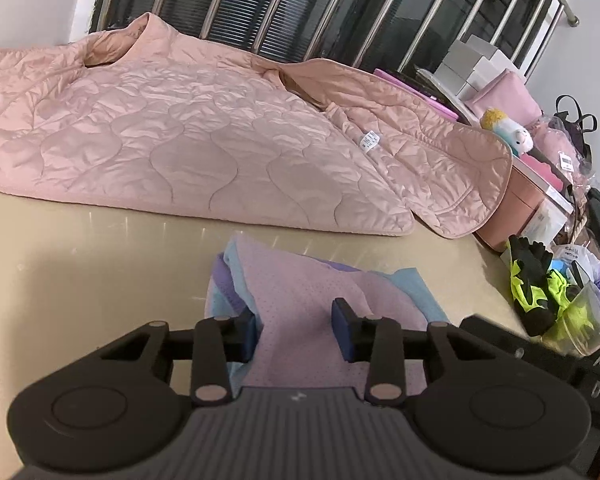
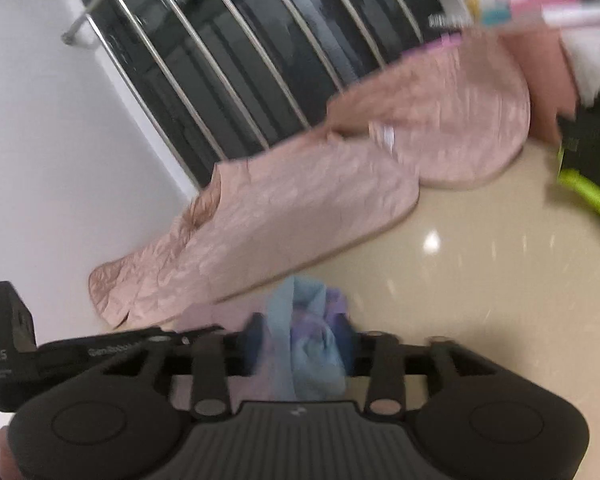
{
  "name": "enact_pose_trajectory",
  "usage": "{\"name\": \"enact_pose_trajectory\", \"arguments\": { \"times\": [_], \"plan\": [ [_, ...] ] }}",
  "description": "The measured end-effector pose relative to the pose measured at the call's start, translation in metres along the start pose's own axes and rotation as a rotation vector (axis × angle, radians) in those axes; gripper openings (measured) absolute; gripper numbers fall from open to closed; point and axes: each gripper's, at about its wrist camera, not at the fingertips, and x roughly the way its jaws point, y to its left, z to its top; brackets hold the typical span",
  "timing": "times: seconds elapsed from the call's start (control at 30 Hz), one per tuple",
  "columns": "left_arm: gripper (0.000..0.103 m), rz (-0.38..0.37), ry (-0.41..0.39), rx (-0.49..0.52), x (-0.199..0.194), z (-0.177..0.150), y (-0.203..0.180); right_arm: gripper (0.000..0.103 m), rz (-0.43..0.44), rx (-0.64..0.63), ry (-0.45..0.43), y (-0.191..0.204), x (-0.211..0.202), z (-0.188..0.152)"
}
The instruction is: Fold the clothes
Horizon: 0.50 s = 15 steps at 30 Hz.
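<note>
We see the garment [image 1: 300, 300], thin perforated mesh, light and limp, on the near desk [image 1: 80, 260]; the left gripper [image 1: 296, 334] stands apart astride it, not pressing; the right gripper [image 2: 300, 344] stands apart round a bunched fold; we judge hems the best hold.

Two garments on one table [image 1: 100, 248]

The small folded garment [image 1: 300, 292] lies near the front edge; the quilted jacket [image 1: 188, 140] spreads behind it, clutter [image 1: 540, 288] to the right.
</note>
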Motion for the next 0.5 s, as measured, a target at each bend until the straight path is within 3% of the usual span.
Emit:
{"name": "enact_pose_trajectory", "arguments": {
  "times": [0.07, 0.13, 0.2, 0.33, 0.4, 0.5],
  "plan": [
    [0.037, 0.004, -0.001, 0.007, 0.000, -0.001, -0.001, 0.054, -0.005, 0.007, 0.038, 0.004, 0.006, -0.001],
    [0.037, 0.006, -0.001, 0.016, -0.001, -0.001, -0.003, 0.048, -0.009, 0.030, 0.075, 0.006, 0.014, -0.003],
    [0.036, 0.006, -0.002, 0.014, -0.001, -0.001, -0.003, 0.006, -0.008, 0.057, 0.124, 0.008, 0.024, -0.003],
    [0.037, -0.006, 0.003, 0.007, 0.001, -0.002, -0.003, 0.005, 0.132, 0.355, 0.034, -0.024, 0.011, -0.009],
    [0.038, -0.008, 0.009, 0.008, 0.003, -0.003, -0.005, 0.006, 0.096, 0.466, 0.026, -0.040, 0.005, -0.016],
    [0.045, 0.010, 0.002, 0.018, 0.002, -0.002, -0.009, 0.009, 0.008, 0.390, 0.022, -0.037, 0.004, -0.021]
  ]
}}
